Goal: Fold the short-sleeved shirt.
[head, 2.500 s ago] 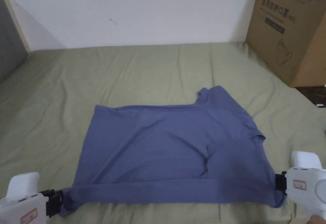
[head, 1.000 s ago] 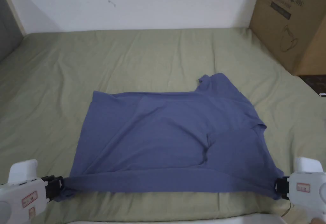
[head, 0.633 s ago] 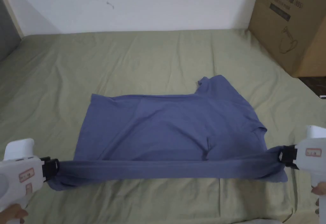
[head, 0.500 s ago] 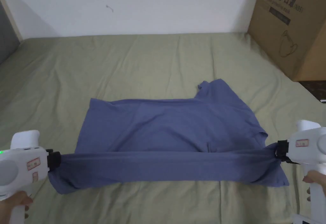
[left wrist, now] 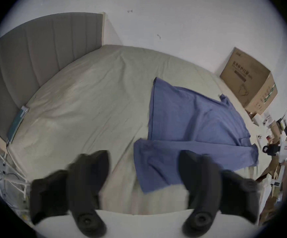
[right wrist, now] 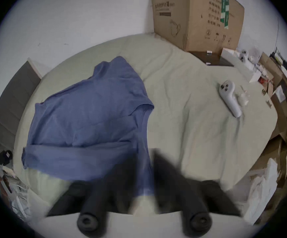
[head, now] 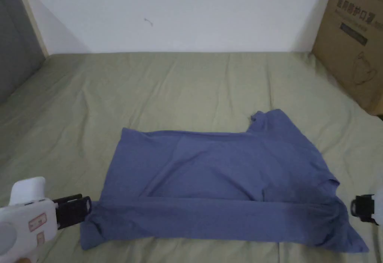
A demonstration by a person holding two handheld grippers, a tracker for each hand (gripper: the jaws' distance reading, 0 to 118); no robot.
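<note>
Two grippers, both with fingers spread apart and grasping nothing. In the left gripper view the left gripper [left wrist: 143, 171] has its fingers [left wrist: 94, 176] wide apart, blurred, the bed sheet and a corner of the blue short-sleeved shirt [left wrist: 190, 125] showing between them with no cloth pinched. In the head view the left gripper [head: 80, 209] sits just beside the shirt's near left corner; touching or a hair apart, can't tell. In the right gripper view the right gripper [right wrist: 144, 178] also has its fingers [right wrist: 171, 181] parted, blurred, and the shirt's near right corner lies between them loose, not clamped. In the head view the right gripper [head: 361, 207] is at the right frame edge, just beside the shirt's right end. The shirt [head: 220, 177] lies flat on the olive-green bed [head: 149, 88], its near edge folded over into a long band across the front, one sleeve sticking out at the far right. A cardboard box [head: 355, 39] stands at the bed's far right corner, a grey headboard [head: 15, 39] is on the left, and a white handheld controller [right wrist: 228, 98] lies on the bed well apart from the shirt.
</note>
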